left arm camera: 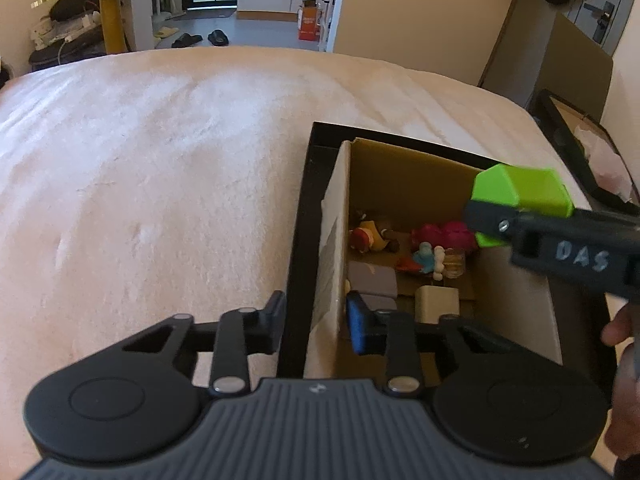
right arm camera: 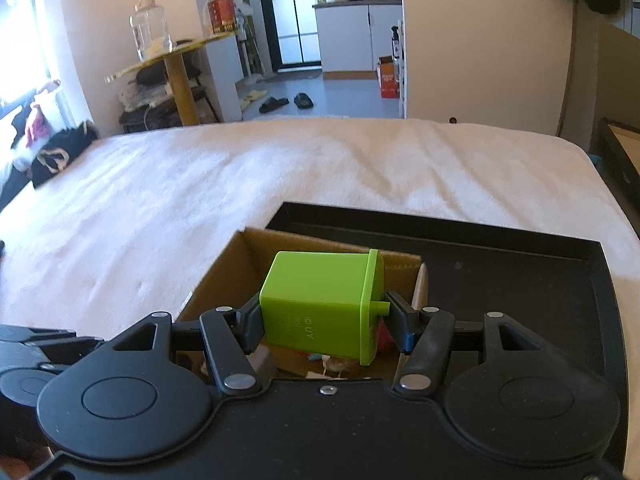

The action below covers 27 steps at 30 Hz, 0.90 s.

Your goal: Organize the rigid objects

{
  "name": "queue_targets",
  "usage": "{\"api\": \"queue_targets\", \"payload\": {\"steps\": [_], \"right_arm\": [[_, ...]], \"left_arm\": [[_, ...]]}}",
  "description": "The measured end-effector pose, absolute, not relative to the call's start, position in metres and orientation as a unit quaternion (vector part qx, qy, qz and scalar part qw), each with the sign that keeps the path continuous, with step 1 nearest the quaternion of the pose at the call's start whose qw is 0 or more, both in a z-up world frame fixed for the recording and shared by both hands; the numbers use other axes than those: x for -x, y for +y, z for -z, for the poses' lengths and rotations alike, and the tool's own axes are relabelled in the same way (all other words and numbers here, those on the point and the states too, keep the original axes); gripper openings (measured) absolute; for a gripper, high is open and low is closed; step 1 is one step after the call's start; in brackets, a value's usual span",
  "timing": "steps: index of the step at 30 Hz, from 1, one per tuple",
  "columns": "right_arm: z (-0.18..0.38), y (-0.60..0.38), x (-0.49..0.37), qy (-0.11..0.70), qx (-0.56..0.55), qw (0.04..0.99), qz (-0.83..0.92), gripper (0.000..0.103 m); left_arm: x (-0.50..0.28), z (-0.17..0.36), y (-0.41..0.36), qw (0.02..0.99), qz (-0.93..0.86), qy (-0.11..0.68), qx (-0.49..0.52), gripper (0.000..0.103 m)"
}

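An open cardboard box (left arm camera: 400, 168) stands in a black tray (left arm camera: 298, 240) on the bed. Inside lie small toys: a brown-and-yellow figurine (left arm camera: 372, 236), a pink toy (left arm camera: 444, 234), a blue figure (left arm camera: 424, 260), grey blocks (left arm camera: 372, 280) and a beige block (left arm camera: 436, 302). My left gripper (left arm camera: 316, 320) straddles the box's near left wall and the tray rim, pads against them. My right gripper (right arm camera: 324, 320) is shut on a green lidded container (right arm camera: 320, 304), held on its side over the box (right arm camera: 224, 264). In the left wrist view the container (left arm camera: 520, 188) hangs above the box's right side.
A pale fleece blanket (left arm camera: 160, 160) covers the bed, with wide free room left of the tray (right arm camera: 500, 280). A second dark box (left arm camera: 580, 140) stands off the bed's right edge. A person's hand (left arm camera: 620, 328) holds the right gripper. A small table (right arm camera: 176, 56) stands beyond the bed.
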State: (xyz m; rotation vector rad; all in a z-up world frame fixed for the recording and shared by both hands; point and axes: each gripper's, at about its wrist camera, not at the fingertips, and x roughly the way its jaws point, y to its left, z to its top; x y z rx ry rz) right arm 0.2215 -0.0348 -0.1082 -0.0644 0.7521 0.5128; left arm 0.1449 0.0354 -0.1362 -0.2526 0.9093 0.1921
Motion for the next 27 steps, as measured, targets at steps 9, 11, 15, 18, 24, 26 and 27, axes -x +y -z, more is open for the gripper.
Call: {"api": "queue_targets", "payload": {"steps": [9,11,15,18,24,26,27], "right_arm": [[0.122,-0.025,-0.217,0.357,0.085,0.900,-0.234,0.059],[0.121,-0.023,-0.217,0.350,0.099,0.903,-0.227,0.061],[0.112,-0.030,-0.212,0.346,0.079,0.906,-0.230,0.062],[0.106,-0.040,-0.210,0.347,0.063,0.908,-0.227,0.062],[0.090,-0.070,-0.204,0.353,0.030,0.909,-0.221,0.064],[0.084,-0.085,-0.204,0.355,0.014,0.910,-0.215,0.065],[0.081,-0.091,-0.205,0.356,0.007,0.910,-0.212,0.065]], "left_arm": [[-0.143,0.140,0.030,0.889,-0.079,0.433,0.127,0.011],[-0.143,0.140,0.030,0.888,-0.078,0.434,0.128,0.011],[-0.141,0.138,0.031,0.887,-0.078,0.435,0.133,0.011],[-0.142,0.136,0.029,0.887,-0.077,0.439,0.122,0.011],[-0.142,0.128,0.026,0.885,-0.069,0.448,0.105,0.012],[-0.140,0.122,0.026,0.886,-0.071,0.446,0.100,0.012],[-0.139,0.118,0.026,0.887,-0.071,0.445,0.098,0.012]]}}
